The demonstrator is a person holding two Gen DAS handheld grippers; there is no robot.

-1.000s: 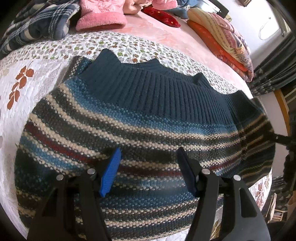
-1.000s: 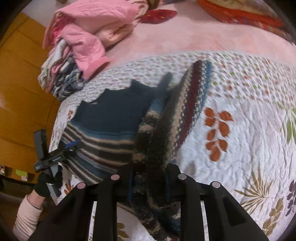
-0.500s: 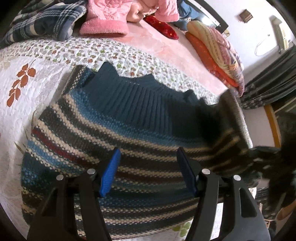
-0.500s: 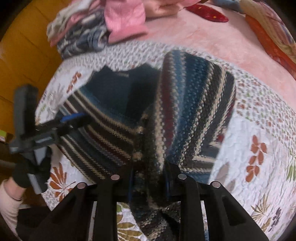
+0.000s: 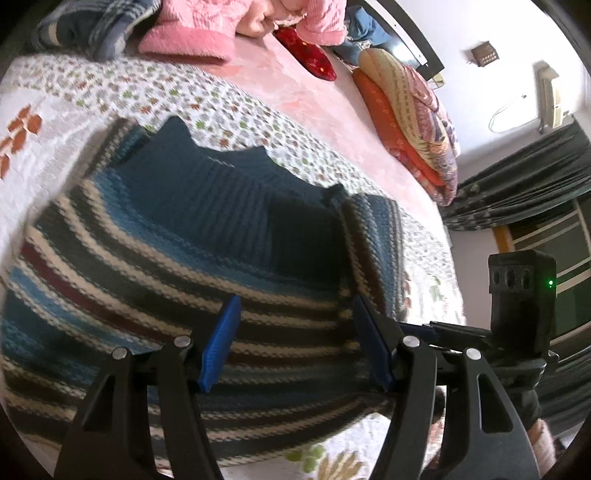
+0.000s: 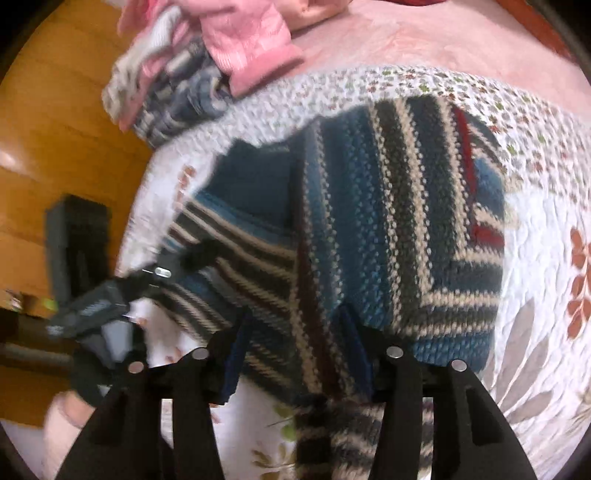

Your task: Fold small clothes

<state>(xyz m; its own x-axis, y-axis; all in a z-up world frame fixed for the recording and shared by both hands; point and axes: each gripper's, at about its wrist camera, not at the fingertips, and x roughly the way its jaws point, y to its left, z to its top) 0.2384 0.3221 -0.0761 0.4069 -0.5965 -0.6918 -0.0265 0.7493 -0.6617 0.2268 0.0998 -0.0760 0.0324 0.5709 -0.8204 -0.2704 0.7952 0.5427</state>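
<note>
A striped sweater (image 5: 177, 266) lies on a floral quilt (image 5: 229, 107) on the bed, one side folded over its middle. The left hand-held gripper (image 5: 293, 343) hangs over it, jaws wide apart, holding nothing. The right hand-held gripper (image 6: 295, 354), jaws parted, straddles the folded edge; pink clothes (image 6: 243, 40) are heaped at the far side.

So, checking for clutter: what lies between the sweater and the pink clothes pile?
Only bare floral quilt separates the sweater from the pink pile, clearest in the left wrist view.
</note>
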